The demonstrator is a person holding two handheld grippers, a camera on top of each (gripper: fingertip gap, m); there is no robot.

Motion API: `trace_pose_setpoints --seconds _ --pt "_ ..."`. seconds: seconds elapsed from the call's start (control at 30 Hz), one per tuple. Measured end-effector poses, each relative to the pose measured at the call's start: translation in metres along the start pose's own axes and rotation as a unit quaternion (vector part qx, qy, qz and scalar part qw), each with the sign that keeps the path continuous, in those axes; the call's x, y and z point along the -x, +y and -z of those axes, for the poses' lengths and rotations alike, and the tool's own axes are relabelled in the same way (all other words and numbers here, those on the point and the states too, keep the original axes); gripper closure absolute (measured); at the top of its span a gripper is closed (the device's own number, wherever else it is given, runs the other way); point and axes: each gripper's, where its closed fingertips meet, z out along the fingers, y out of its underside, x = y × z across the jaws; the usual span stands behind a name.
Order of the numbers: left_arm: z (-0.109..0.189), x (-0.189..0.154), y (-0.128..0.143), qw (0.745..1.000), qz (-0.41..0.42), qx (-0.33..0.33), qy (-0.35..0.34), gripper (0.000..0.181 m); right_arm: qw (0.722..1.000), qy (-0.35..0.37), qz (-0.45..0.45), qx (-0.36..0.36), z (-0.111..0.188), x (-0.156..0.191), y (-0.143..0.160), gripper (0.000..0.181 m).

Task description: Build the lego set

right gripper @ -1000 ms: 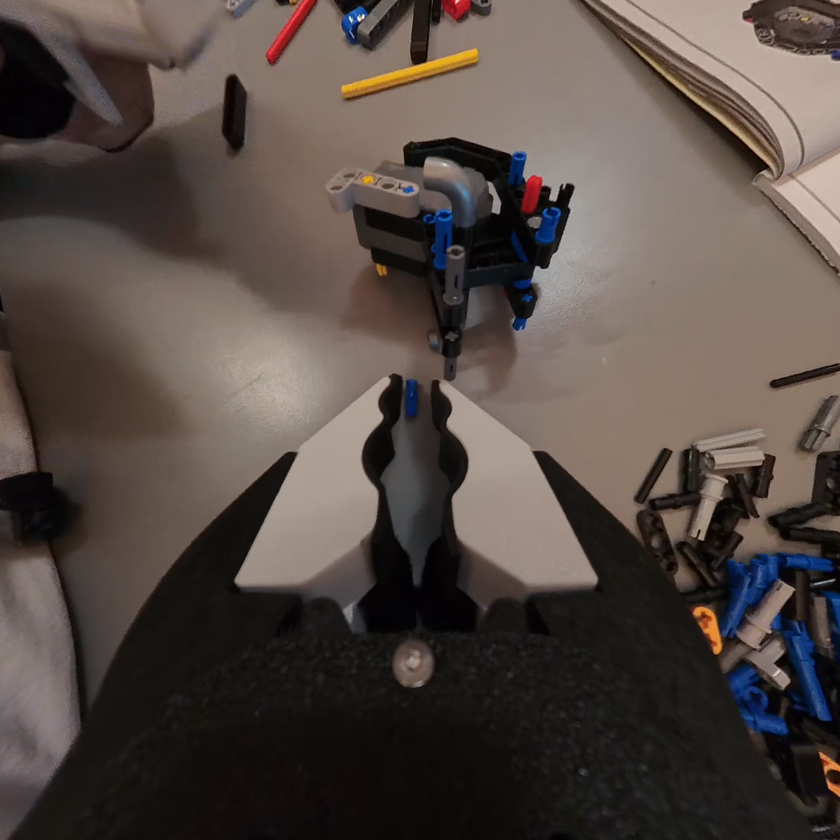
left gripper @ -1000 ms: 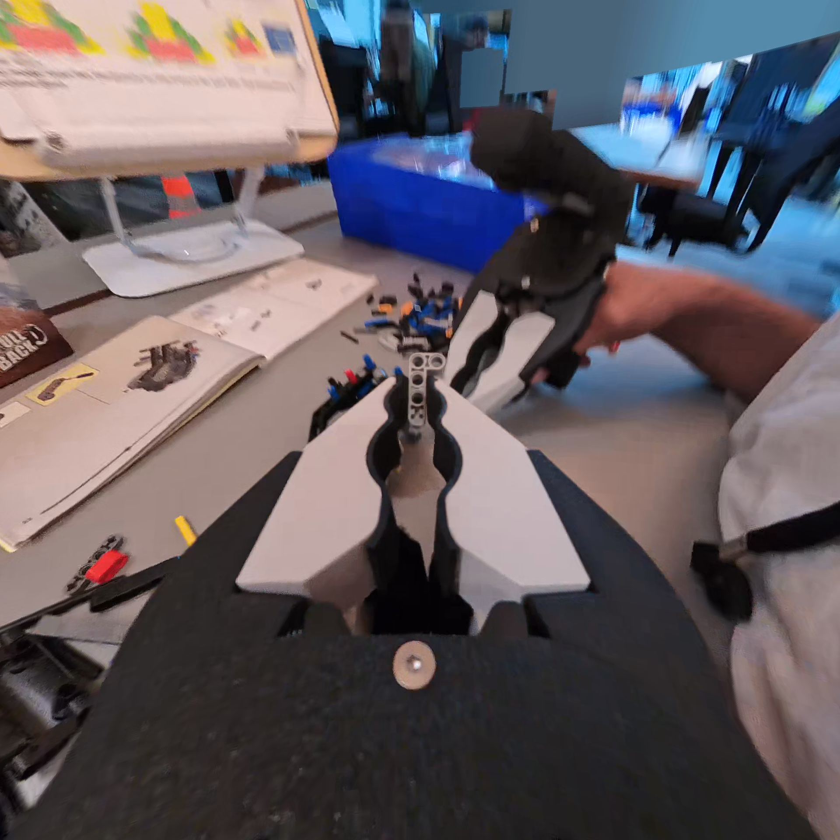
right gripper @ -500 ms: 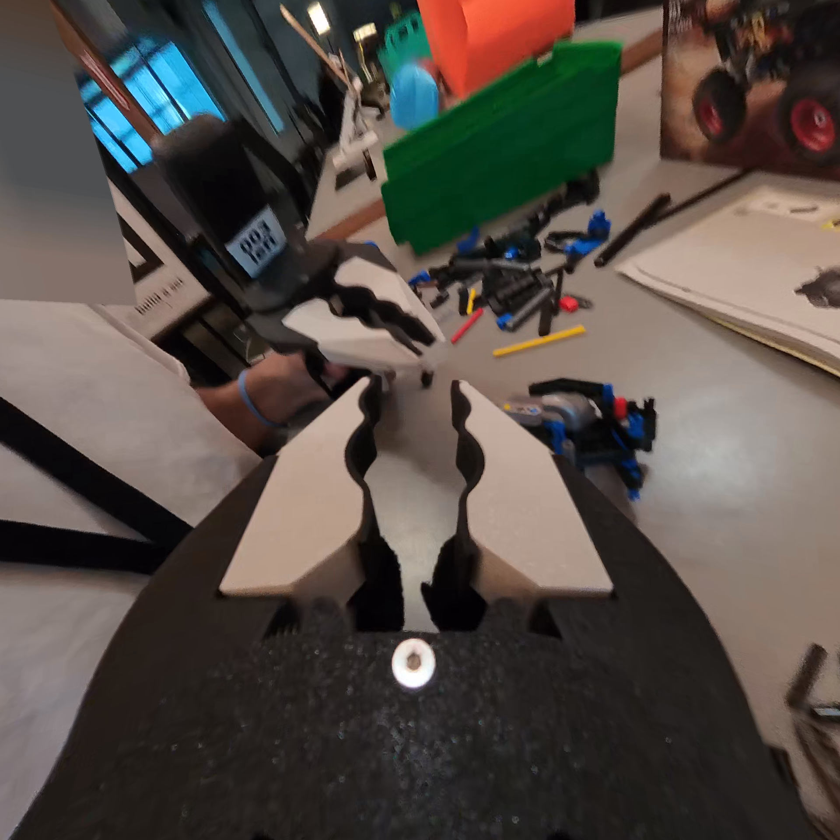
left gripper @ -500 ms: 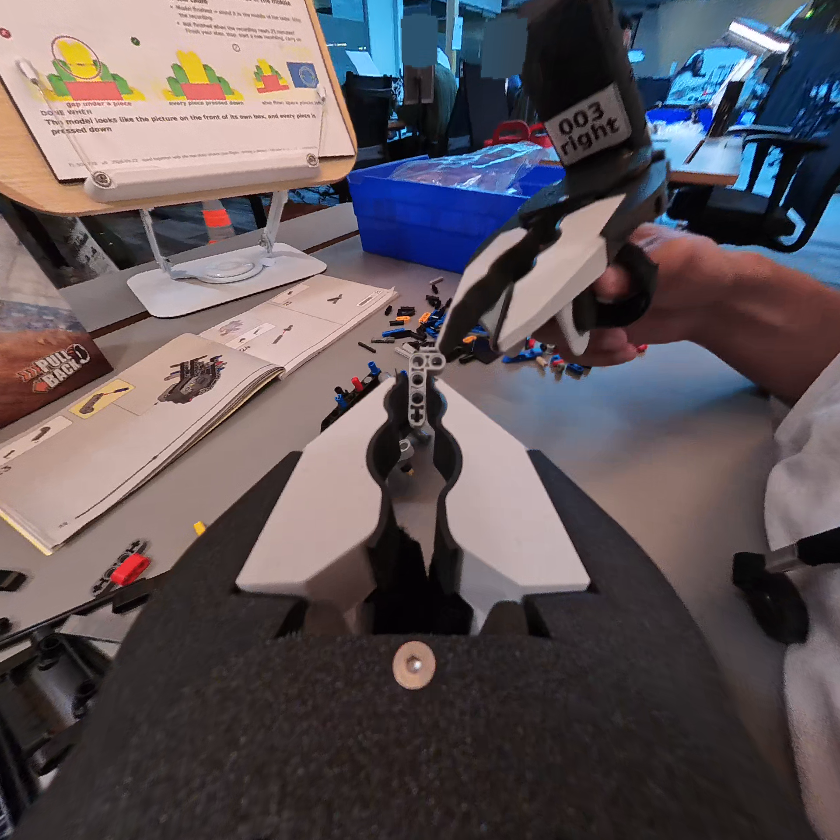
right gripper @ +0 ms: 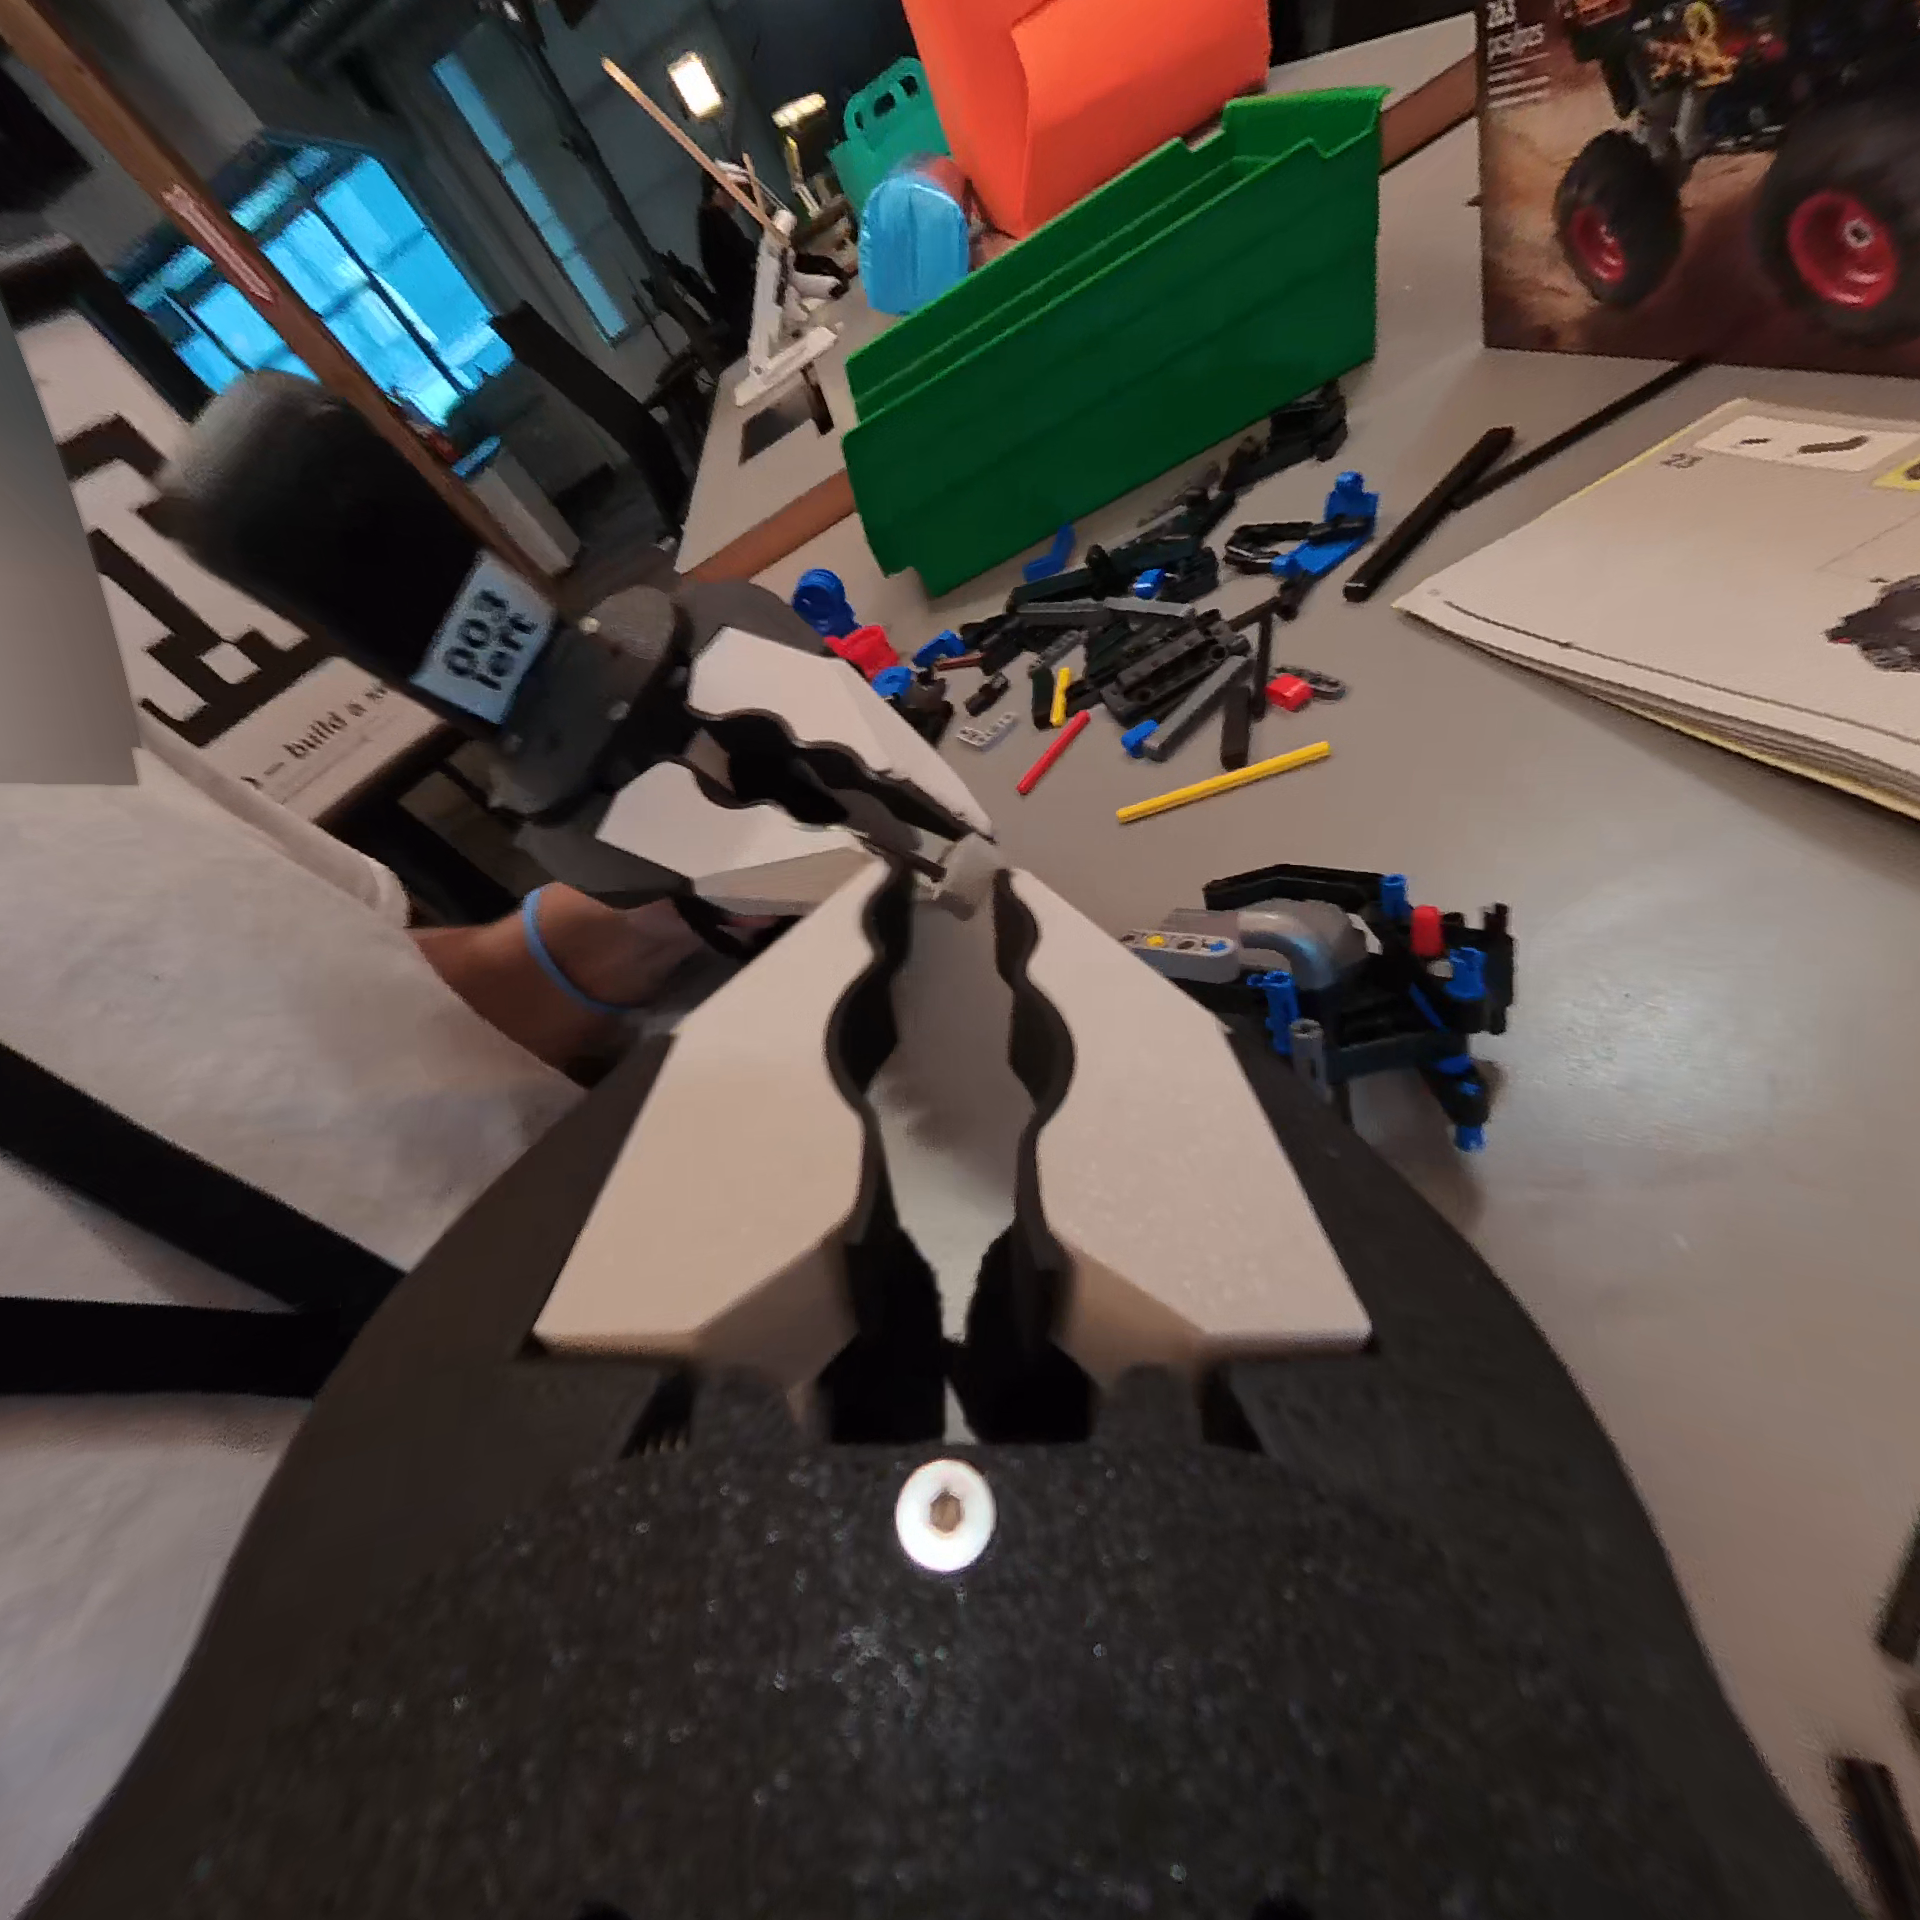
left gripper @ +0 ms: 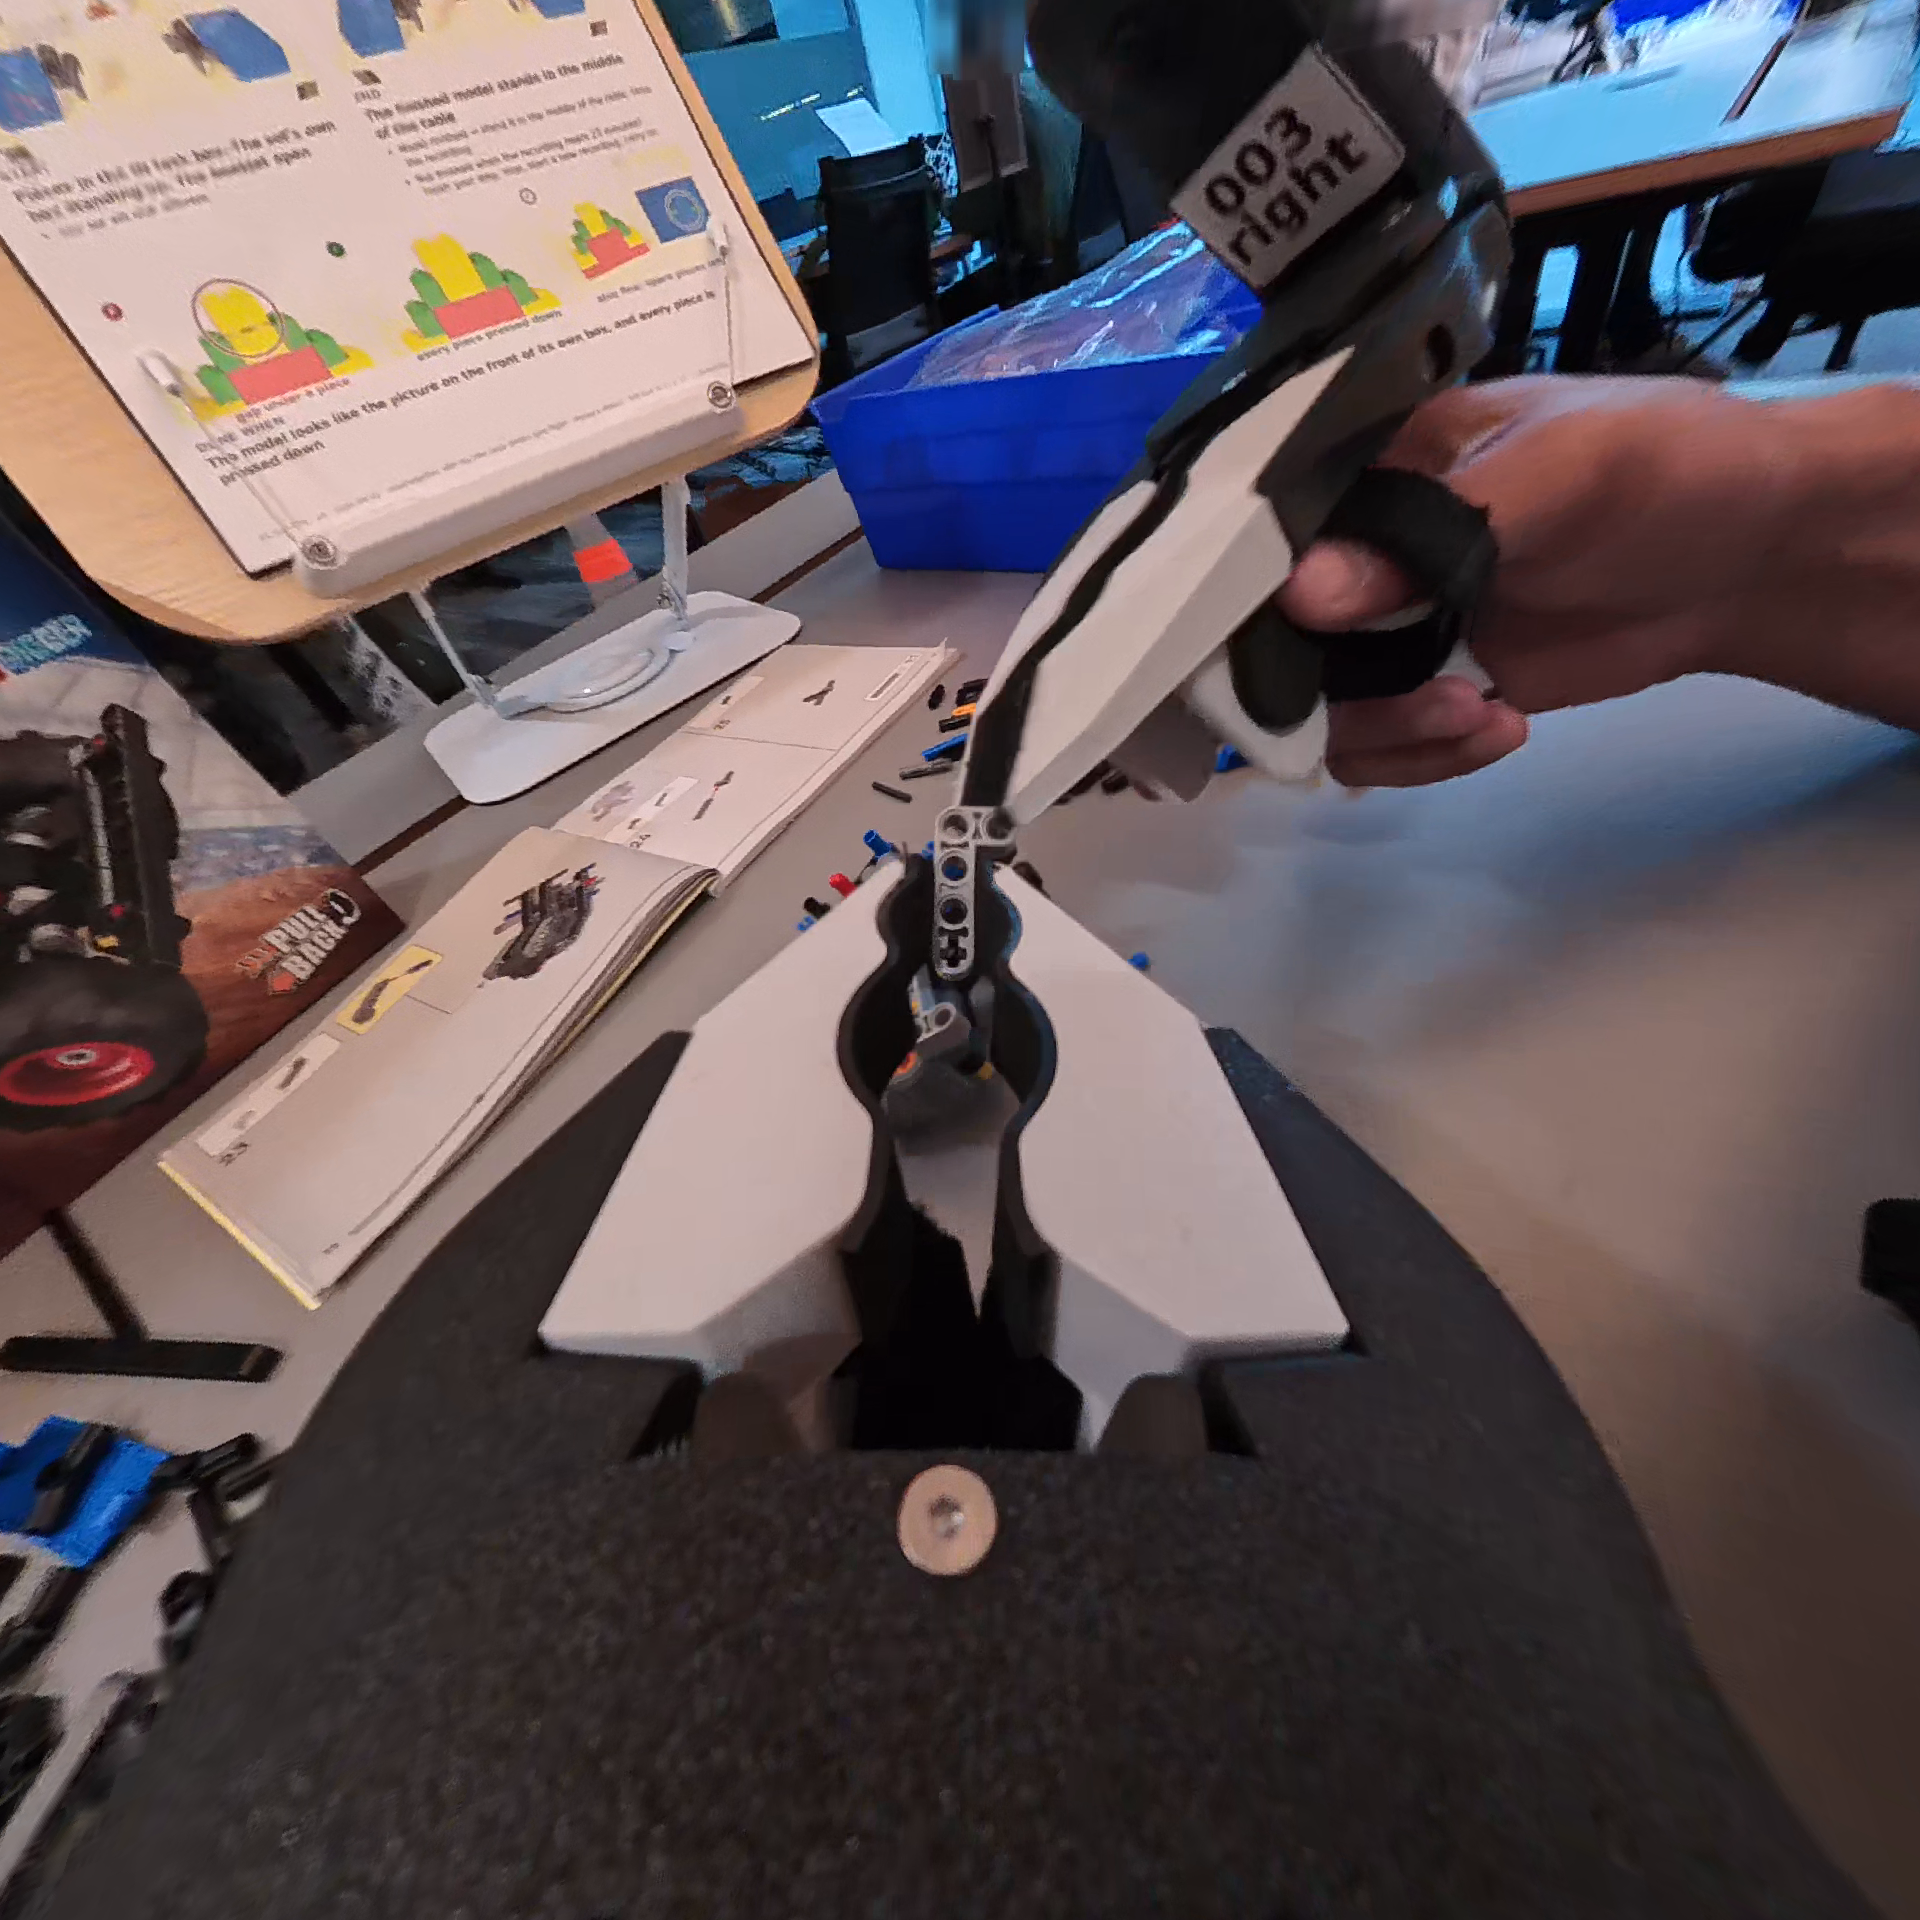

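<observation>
My left gripper (left gripper: 954, 894) is shut on a grey L-shaped beam (left gripper: 954, 914) and holds it upright above the table. My right gripper (right gripper: 948, 881) is open. Its tips meet the top end of that beam (right gripper: 966, 878), which sits between its jaws with a small gap at each side. In the left wrist view the right gripper (left gripper: 992, 816) comes down from the upper right onto the beam's top. The left gripper also shows in the right wrist view (right gripper: 966, 831). The part-built black, grey and blue model (right gripper: 1351, 977) stands on the grey table to the right.
Loose parts (right gripper: 1143, 644), a yellow axle (right gripper: 1221, 795) and a green bin (right gripper: 1122, 395) lie beyond the model. The open booklet (left gripper: 499, 987) and set box (left gripper: 104, 935) are at the left. A blue bin (left gripper: 987, 468) and a sheet stand (left gripper: 416, 260) are behind. My two grippers' fingertips are within a few centimetres of each other. Left tips and right tips are each some 15 cm from the yellow axle (right gripper: 1221, 795).
My right gripper left the spot over the model, where it held a blue pin, and swung up to the left gripper's beam. Its jaws opened and the pin no longer shows.
</observation>
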Motion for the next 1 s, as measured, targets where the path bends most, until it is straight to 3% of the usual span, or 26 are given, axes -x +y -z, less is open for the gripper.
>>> trace_pose_setpoints --seconds 0.03,0.23,0.37,0.43,0.5,0.57,0.63,0.67,0.73,0.83,1.0 --pt "0.000 -0.001 0.001 1.000 -0.019 0.003 -0.005 0.176 1.000 0.014 0.011 0.005 0.001 -0.003 0.001 0.173" --pt "-0.007 0.004 0.015 0.989 -0.117 0.060 -0.066 0.175 0.995 0.094 0.036 0.027 -0.004 -0.013 0.007 0.174" --pt "-0.010 0.004 0.018 0.985 -0.132 0.077 -0.075 0.175 0.980 0.172 0.089 0.034 -0.005 -0.011 0.006 0.175" --pt "-0.009 0.004 0.016 0.987 -0.126 0.066 -0.072 0.176 0.979 0.178 0.091 0.029 -0.005 -0.008 0.004 0.175" --pt "-0.007 0.005 0.013 0.988 -0.123 0.055 -0.072 0.176 0.983 0.154 0.101 0.022 -0.002 -0.005 0.002 0.173" --pt "-0.001 0.007 0.003 0.991 -0.114 0.023 -0.069 0.175 0.989 0.112 0.086 -0.036 0.011 -0.003 -0.015 0.174" --pt "0.010 -0.003 -0.024 0.996 -0.059 -0.069 -0.020 0.175 0.994 0.007 0.034 -0.099 0.025 0.009 -0.033 0.166" --pt "0.020 -0.008 -0.041 0.992 -0.022 -0.127 0.010 0.176 0.993 -0.059 0.003 -0.103 0.027 0.019 -0.037 0.154" --pt "0.040 -0.012 -0.070 0.971 0.056 -0.224 0.068 0.175 0.986 -0.145 0.005 -0.082 0.026 0.037 -0.035 0.150" --pt "0.051 -0.011 -0.082 0.950 0.109 -0.270 0.107 0.176 0.982 -0.129 0.120 -0.061 0.012 0.054 -0.028 0.154" --pt "0.050 -0.018 -0.081 0.948 0.119 -0.267 0.127 0.176 0.973 -0.131 0.185 -0.045 0.003 0.070 -0.029 0.162"
